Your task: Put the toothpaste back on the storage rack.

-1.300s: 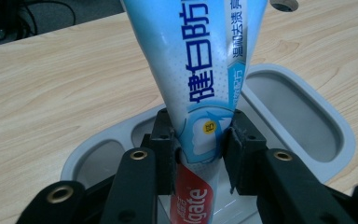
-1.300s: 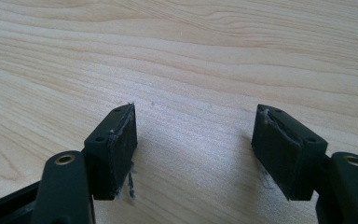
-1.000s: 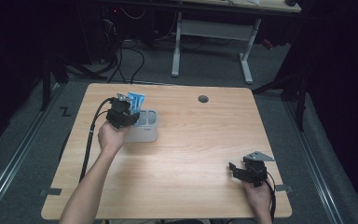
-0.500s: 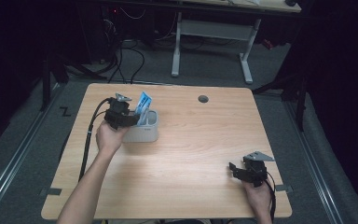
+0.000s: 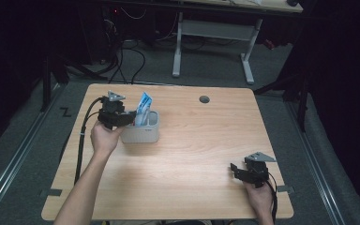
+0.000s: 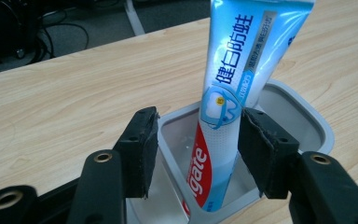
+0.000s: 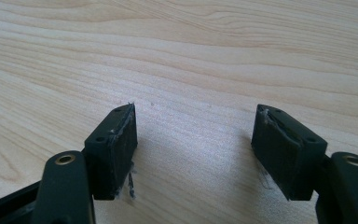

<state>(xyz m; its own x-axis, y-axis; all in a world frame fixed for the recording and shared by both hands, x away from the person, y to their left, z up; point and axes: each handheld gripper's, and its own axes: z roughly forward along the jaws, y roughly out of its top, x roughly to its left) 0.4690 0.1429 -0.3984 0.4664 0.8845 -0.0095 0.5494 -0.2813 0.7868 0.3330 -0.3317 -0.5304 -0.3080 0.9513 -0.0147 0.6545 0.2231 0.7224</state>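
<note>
- The left gripper (image 5: 130,116) is held at the left side of the wooden table (image 5: 192,154), right against the near rim of a grey cup (image 5: 141,132).
- Its two jaws have just been opening; in the left gripper view they stand apart with the one toothpaste tube (image 6: 233,98) between them, a clear gap at the left pad (image 6: 145,149) and the right pad just beside the tube, not pressing on it.
- That single tube, blue and white with a red band low down, stands tilted inside the cup, lower end in the compartment, flat crimped end leaning up and away.
- One cup is on the table, its grey rim (image 6: 307,109) rounded at the corners; in the high view it looks split into two compartments, the tube in the left one.
- The right gripper (image 5: 236,169) rests at the near right corner of the table, well apart from the cup.
- Its two jaws gape wide over bare wood in the right gripper view, nothing between them.
- Two forearms come in from the bottom edge, one hand on each gripper.
- One dark round hole (image 5: 204,99) sits near the table's far edge.
</note>
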